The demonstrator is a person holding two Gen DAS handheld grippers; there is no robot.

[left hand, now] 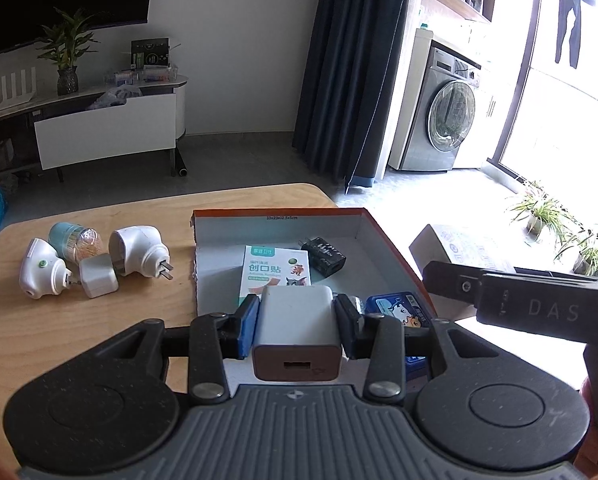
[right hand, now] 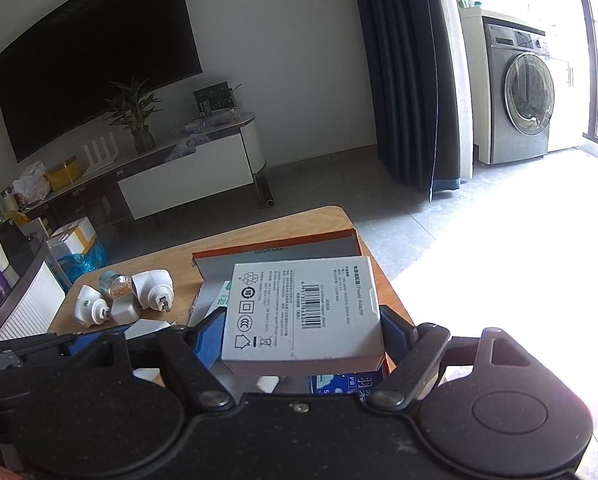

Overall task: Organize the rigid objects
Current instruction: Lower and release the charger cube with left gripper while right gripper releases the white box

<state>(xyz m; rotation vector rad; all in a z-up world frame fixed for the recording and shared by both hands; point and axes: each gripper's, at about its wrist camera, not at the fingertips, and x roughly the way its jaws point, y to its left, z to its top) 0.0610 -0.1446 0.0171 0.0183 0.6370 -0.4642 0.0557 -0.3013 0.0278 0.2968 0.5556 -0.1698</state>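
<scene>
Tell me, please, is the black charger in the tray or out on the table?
In. The black charger lies on the floor of the tray, beside the plaster box, inside the orange rim.

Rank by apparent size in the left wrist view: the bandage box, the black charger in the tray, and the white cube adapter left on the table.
1. Bandage box, largest, though partly hidden by the held charger.
2. Black charger and white cube adapter look alike in size; no ranking between them.

Close wrist views, shared box (left hand: 391, 240)
</scene>
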